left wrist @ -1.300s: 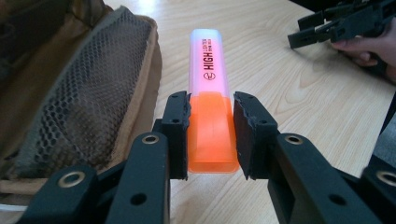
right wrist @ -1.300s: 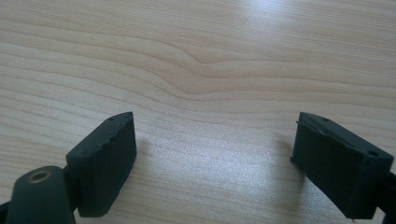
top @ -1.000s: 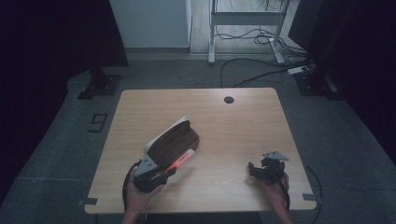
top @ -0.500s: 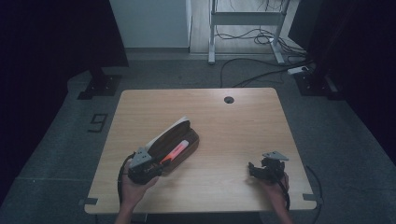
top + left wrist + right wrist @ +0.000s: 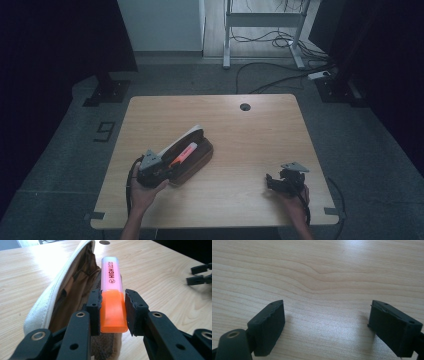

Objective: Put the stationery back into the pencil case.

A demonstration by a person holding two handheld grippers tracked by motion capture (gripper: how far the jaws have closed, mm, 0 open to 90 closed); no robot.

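Highlighter (image 5: 112,302), orange cap toward the camera, is sitting clamped at the cap between the left gripper (image 5: 113,312) pads, its pale barrel lying over the open pencil case (image 5: 192,155) left of the table's (image 5: 240,125) middle. Right gripper (image 5: 325,327) is resting near the front right edge with jaws spread wide and empty, bare wood lying between the two.
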